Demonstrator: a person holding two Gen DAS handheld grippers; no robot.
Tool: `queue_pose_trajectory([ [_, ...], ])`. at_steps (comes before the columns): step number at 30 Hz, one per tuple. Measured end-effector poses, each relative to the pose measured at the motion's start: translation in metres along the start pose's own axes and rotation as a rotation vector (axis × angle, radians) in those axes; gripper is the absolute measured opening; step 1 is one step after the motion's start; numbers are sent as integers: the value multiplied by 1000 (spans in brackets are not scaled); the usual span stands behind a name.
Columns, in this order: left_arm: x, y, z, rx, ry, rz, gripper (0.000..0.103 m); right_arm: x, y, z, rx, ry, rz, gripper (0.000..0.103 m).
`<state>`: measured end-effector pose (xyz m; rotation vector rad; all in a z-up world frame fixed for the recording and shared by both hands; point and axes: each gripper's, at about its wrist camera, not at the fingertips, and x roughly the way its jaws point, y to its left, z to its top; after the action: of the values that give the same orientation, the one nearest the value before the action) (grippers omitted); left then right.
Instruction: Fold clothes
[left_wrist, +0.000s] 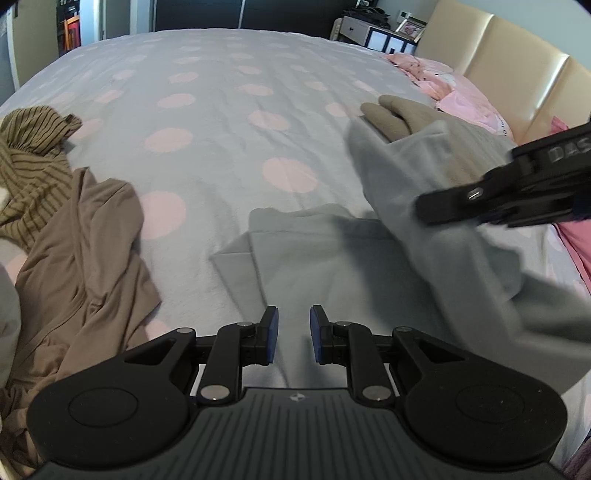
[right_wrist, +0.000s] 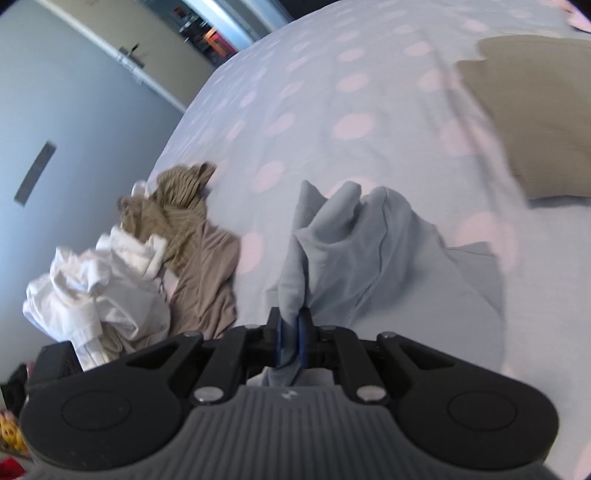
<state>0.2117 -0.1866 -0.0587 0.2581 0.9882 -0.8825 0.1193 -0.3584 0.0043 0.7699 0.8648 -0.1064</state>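
A: What fills most of the left wrist view?

B: The bed (left_wrist: 221, 122), under a pale grey cover with pink dots, running to the top of the frame. A cream headboard (left_wrist: 509, 70) sits in the upper right.

A: And the clothes?

B: The grey garment (left_wrist: 332, 258) lies partly flat at lower centre, with its right part lifted off the bed toward the right edge. A brown garment (left_wrist: 85, 243) is crumpled at the left, touching a striped olive one (left_wrist: 33, 155) above it. In the right wrist view a white heap (right_wrist: 96, 288) lies at lower left beside them, and a folded tan piece (right_wrist: 543, 118) rests at upper right.

A: The right tongs (right_wrist: 291, 339)?

B: Closed on a bunched fold of the grey garment at bottom centre; the cloth passes between the blue pads (right_wrist: 303, 341).

A: The left tongs (left_wrist: 293, 338)?

B: A narrow gap between the pads, nothing in it, held above the flat part of the grey garment.
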Motion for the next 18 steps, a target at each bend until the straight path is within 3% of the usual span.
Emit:
queue_pose_trajectory([
  [6,0,19,-5,-27,14,15,16,63,7,-10,-42,113,-39,10],
  [12,2,30,-9,-37,37,20,16,99,4,-16,-72,170,-53,11],
  [16,-1,28,-12,-32,44,10,20,100,0,-16,-56,166,-14,31],
  [18,-5,25,-13,-39,36,-4,21,90,1,-15,-67,156,-10,31],
])
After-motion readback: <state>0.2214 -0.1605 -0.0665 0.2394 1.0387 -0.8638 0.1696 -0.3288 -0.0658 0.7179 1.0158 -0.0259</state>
